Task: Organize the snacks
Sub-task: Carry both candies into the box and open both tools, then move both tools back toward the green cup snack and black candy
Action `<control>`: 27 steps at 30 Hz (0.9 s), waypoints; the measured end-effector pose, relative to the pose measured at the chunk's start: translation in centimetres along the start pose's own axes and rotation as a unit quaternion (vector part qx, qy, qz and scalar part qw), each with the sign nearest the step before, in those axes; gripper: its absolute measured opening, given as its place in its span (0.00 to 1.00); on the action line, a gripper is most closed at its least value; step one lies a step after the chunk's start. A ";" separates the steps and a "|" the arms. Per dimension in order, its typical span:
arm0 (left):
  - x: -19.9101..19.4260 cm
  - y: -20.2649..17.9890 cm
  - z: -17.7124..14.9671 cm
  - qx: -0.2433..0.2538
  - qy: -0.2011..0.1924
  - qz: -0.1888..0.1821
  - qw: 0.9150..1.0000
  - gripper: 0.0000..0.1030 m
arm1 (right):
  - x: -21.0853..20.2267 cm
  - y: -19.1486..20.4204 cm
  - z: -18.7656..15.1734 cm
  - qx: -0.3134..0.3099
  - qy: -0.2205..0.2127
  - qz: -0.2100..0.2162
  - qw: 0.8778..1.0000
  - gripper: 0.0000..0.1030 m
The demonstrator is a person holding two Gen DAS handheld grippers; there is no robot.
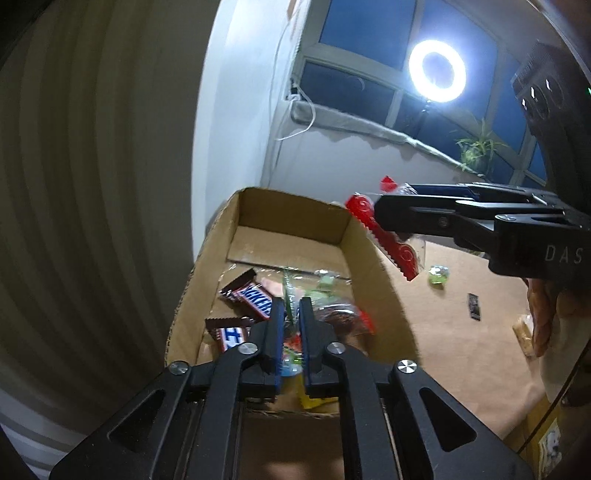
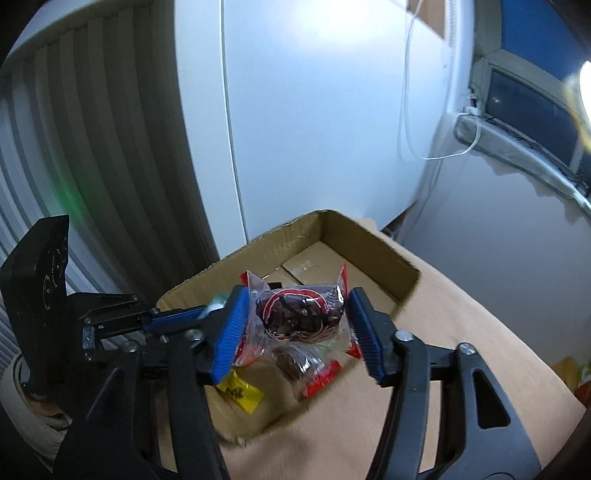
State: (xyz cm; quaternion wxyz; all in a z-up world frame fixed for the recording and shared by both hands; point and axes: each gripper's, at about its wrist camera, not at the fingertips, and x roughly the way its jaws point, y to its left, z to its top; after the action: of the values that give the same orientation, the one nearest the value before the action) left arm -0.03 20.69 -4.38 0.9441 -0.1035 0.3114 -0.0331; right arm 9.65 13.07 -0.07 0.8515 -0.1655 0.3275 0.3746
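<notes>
White wall (image 2: 314, 122) beside ribbed pale panelling (image 1: 92, 184). Window (image 1: 369, 33) with dark blue panes above a grey sill (image 1: 354, 123). Lit ring light (image 1: 437, 71) before the glass; potted plant (image 1: 476, 147) on the sill. White cable (image 2: 410, 110) hanging down the wall. Brown table (image 1: 461, 332) below.

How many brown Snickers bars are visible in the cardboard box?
2: one brown Snickers bar lies left of centre in the cardboard box; another lies nearer the camera. Others may be hidden under wrappers.
</notes>
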 end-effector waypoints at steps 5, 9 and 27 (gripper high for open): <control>-0.3 1.3 -0.4 -0.021 -0.014 0.009 1.000 0.68 | -0.5 -1.1 -0.4 0.024 -0.015 -0.010 1.000 0.73; -0.9 2.0 -0.5 -0.026 -0.019 0.010 0.999 0.68 | -1.7 -1.7 -0.9 0.026 -0.020 -0.041 0.999 0.73; -4.2 -0.9 0.7 -0.010 -0.052 0.022 0.998 0.75 | -6.9 -3.0 -10.1 0.077 -0.026 -0.117 0.990 0.73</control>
State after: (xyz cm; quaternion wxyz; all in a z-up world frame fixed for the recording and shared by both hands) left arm -3.01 20.48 -1.18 0.9583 -0.1073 0.2646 -0.0041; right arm 4.04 2.05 -2.65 0.9079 -0.1267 0.3113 0.2504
